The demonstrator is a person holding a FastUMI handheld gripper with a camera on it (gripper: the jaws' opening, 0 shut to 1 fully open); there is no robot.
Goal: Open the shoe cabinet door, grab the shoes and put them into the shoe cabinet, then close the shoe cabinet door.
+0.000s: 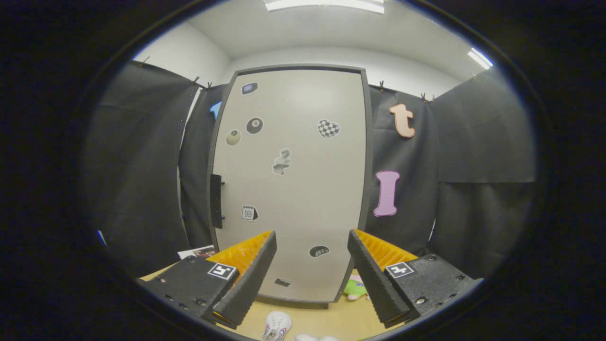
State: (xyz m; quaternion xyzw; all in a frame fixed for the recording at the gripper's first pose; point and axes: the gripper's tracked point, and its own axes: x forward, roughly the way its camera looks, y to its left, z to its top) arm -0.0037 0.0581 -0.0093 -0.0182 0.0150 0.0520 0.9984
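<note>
Now the gripper faces the shut shoe cabinet

Right now, in the gripper view, the gripper [312, 265] has its two fingers spread wide apart. Nothing is between them. It holds nothing.

Straight ahead of the fingers, at 12 o'clock, stands the shoe cabinet [293, 184]. It is tall and pale, with a dark frame around it. Its door [303, 123] is shut flat. A dark handle [216, 200] sits on the door's edge, at about 10 o'clock from the left finger. Little stickers [328, 128] are stuck all over the door, like a checked heart and a black ball.

The cabinet stands on a wooden floor [331, 319]. Down low between the fingers, near 6 o'clock, lies a small white shoe [276, 327]. Just beside it, a bit toward 5 o'clock, peeks another white thing [312, 337], maybe the second shoe, but I cannot tell for sure. Both are on the floor in front of the cabinet, not inside it.

A green and pink soft toy [356, 287] sits by the cabinet's bottom corner, just inside the right finger. Some paper [198, 252] lies on the floor past the left finger, near 9 o'clock. Black cloth [142, 166] hangs on both sides of the cabinet.
</note>
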